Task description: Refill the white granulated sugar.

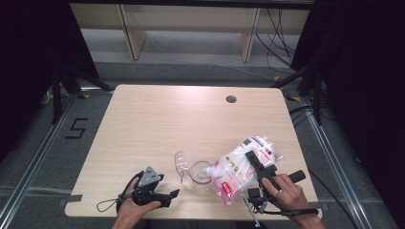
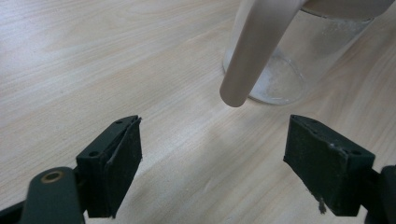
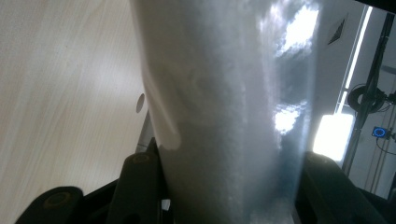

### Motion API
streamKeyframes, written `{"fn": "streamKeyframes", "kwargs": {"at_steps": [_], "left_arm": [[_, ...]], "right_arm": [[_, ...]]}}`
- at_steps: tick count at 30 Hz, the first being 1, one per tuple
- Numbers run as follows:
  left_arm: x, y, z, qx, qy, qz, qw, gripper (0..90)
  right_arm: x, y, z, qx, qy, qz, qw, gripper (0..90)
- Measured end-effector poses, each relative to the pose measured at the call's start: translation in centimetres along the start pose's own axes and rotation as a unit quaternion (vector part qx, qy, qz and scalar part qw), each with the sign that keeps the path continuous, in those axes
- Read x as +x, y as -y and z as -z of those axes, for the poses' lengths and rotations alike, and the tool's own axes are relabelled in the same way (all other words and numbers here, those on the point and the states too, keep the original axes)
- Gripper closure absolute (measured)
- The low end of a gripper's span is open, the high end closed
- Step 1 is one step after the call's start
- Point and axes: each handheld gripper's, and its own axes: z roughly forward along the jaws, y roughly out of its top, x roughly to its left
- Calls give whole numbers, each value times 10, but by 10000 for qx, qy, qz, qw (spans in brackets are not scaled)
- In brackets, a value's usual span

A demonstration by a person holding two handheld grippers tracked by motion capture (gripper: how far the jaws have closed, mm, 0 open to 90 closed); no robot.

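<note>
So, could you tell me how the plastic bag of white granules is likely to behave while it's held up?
The bag will probably sag and shift, since it looks soft and bulging. It is likely heavy for its size. The glossy film may slip in the right gripper.

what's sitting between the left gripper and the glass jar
Only bare table in the left gripper view, between the open left gripper and the glass jar.

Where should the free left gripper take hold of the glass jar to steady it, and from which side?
Grip the glass jar low on its round wall, coming level from the left gripper's side. The jaws are already open toward it. The bag, held by the right gripper, leans over the jar's mouth, so the rim is probably a poor place to grip.
</note>
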Motion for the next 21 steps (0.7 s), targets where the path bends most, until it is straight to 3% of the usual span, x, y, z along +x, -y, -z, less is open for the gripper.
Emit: {"fn": "streamKeyframes", "kwargs": {"at_steps": [11, 14, 17, 21], "left_arm": [[0, 0, 0, 21, 8, 1, 10000, 184], [1, -1, 1, 9, -1, -102, 9999, 184], [0, 0, 0, 5, -10, 8, 10000, 184], [1, 0, 0, 6, 5, -58, 10000, 185]], "right_arm": [[-1, 0, 0, -57, 85, 58, 9999, 590], [0, 0, 0, -59, 71, 30, 10000, 591], [-1, 0, 0, -61, 77, 46, 9999, 592], [-1, 0, 0, -76, 99, 59, 9999, 597]]}}
